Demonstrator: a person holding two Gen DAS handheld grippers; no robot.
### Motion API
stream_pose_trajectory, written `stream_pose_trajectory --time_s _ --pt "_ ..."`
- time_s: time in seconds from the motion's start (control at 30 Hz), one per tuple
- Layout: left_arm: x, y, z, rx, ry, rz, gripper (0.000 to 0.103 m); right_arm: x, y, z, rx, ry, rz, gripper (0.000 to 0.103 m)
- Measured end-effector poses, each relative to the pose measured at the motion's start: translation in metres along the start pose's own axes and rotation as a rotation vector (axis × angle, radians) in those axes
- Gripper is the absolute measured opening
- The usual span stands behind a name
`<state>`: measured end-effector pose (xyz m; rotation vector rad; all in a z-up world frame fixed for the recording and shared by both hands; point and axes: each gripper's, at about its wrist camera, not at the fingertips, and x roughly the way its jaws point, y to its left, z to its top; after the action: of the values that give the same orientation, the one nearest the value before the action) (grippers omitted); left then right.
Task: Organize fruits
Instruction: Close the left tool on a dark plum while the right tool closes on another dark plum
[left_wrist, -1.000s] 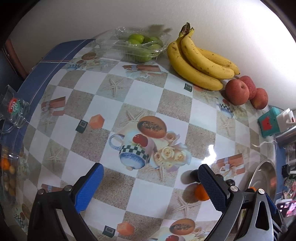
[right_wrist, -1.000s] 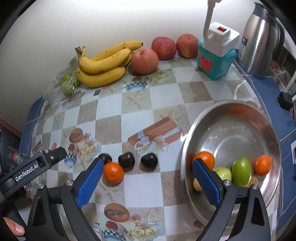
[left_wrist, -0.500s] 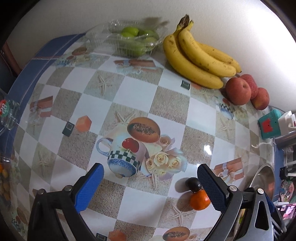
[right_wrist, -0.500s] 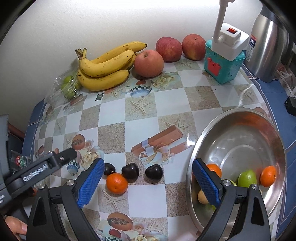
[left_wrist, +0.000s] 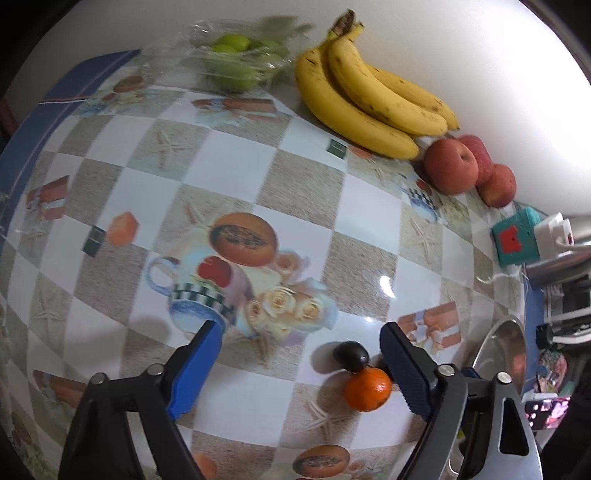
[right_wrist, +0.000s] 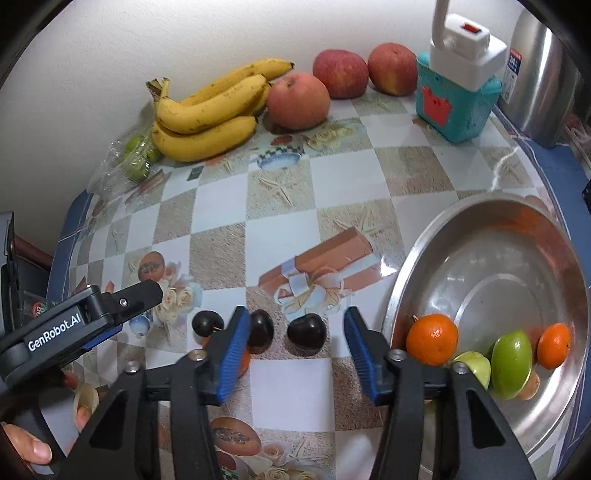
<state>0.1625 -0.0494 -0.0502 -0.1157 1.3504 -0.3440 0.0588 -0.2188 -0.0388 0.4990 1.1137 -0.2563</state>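
Left gripper (left_wrist: 299, 354): my jaws stood wide apart, empty. Between them lay only printed tablecloth (left_wrist: 229, 155). Just inside my right-hand finger sat a dark plum (left_wrist: 351, 355) and, touching it on the near side, a mandarin (left_wrist: 367, 389); neither touched a pad.

Right gripper (right_wrist: 293, 349): my jaws stood apart, empty, straddling a plum (right_wrist: 306, 332) that rested on the cloth between the pads, clear of both. A second plum (right_wrist: 260, 328) pressed up against the outside of my left-hand finger; a third (right_wrist: 205, 323) lay further out on that side. The mandarin (right_wrist: 242, 363) was mostly hidden behind that same finger. The left gripper's arm (right_wrist: 85, 317) reached in beyond the third plum.

Bowl (right_wrist: 480, 236): steel, just outside my right-hand finger, its rim close to the pad. It held two mandarins (right_wrist: 432, 338), two green fruits (right_wrist: 511, 363) and a small tan one, partly hidden.

Far ahead of both jaws, against the wall: bananas (right_wrist: 210, 110), three apples (right_wrist: 298, 99), a clear bag of green fruit (left_wrist: 236, 62). Ahead to the right: a teal box (right_wrist: 454, 107) with a white plug on top, and a steel kettle (right_wrist: 539, 74).
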Motion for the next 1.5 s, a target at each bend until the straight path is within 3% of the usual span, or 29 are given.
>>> stream_pose_trajectory --time_s 0.17,0.4,0.73,0.97,1.5 --pt "0.008 -0.014 -0.004 0.042 0.029 -0.029 0.081 0.008 -0.007 -0.003 0.024 0.028 -0.002 0.048" --pt "0.02 -0.026 -0.008 0.079 0.056 -0.05 0.063 0.015 -0.01 -0.005 0.038 0.055 0.006 0.042" --pt "0.038 -0.039 -0.01 0.097 0.082 -0.045 0.041 0.024 -0.012 -0.008 0.045 0.078 0.016 0.04" --pt "0.042 -0.036 -0.011 0.077 0.096 -0.063 0.029 0.026 -0.01 -0.008 0.044 0.082 0.026 0.029" --pt "0.02 -0.029 -0.008 0.073 0.062 -0.064 0.027 0.016 -0.013 -0.007 0.059 0.069 0.054 0.027"
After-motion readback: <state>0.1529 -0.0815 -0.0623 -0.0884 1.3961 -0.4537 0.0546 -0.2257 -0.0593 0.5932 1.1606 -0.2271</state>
